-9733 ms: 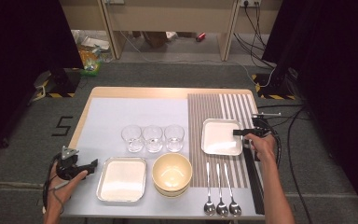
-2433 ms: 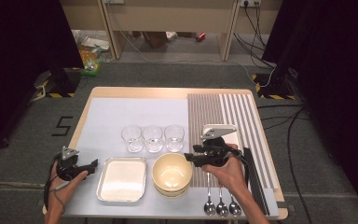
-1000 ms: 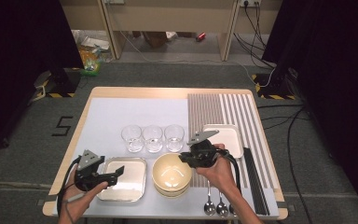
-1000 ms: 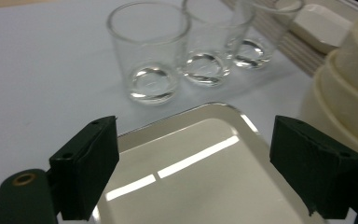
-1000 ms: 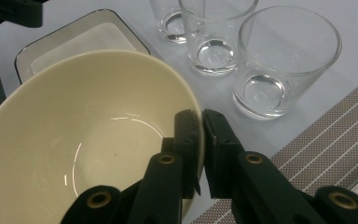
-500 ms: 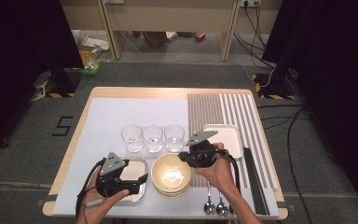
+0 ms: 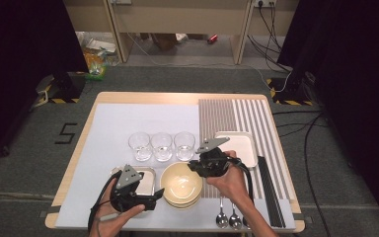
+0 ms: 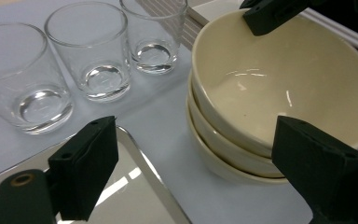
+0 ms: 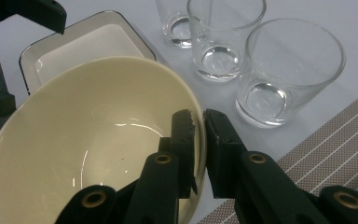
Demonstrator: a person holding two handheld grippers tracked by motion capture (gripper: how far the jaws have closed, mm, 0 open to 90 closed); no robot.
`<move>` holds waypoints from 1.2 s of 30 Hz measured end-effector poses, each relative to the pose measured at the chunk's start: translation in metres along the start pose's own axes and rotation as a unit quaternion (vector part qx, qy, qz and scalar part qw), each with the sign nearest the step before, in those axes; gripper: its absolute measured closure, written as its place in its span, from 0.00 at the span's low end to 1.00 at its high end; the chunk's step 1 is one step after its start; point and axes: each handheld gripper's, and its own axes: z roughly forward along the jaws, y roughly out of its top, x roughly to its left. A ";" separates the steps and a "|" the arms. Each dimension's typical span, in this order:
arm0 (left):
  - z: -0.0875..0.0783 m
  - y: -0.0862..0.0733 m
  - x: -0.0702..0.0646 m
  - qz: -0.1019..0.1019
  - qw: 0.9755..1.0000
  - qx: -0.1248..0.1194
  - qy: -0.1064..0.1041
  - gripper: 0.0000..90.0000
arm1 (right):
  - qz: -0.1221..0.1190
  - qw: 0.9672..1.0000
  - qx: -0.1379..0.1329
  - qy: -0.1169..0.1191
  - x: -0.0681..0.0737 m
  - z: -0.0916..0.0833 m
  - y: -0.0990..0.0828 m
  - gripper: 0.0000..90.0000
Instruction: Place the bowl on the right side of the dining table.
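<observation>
Top bowl (image 7: 180,183) rim pinched by right tool (image 9: 198,122), left tool (image 8: 186,163) wide beside, glasses (image 7: 161,146) behind

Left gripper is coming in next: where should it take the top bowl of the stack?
On the rim of the top bowl, at the side nearest the left gripper, opposite the right gripper, which already pinches the far rim. The thin flared lip stands above the nested bowls, so one jaw goes inside, one outside.

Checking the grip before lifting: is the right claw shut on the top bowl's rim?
Shut: the right claw pinches the top bowl at its rim, one jaw inside, one outside.
</observation>
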 end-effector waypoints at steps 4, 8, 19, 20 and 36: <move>0.001 0.000 0.001 -0.002 1.000 0.004 0.005 0.13 | 0.002 1.000 0.017 0.001 0.001 0.007 -0.002 0.88; 0.001 0.000 0.001 -0.006 1.000 0.004 0.009 0.11 | -0.002 1.000 0.019 -0.002 0.001 0.010 -0.002 0.92; 0.002 -0.004 -0.001 -0.007 1.000 0.015 0.002 0.14 | -0.071 0.997 0.025 -0.032 0.015 0.004 0.010 0.94; 0.002 -0.004 -0.001 -0.007 1.000 0.015 0.002 0.14 | -0.071 0.997 0.025 -0.032 0.015 0.004 0.010 0.94; 0.009 -0.008 0.001 -0.020 0.999 0.036 0.002 0.03 | -0.045 0.998 0.026 -0.023 0.017 0.000 0.011 0.85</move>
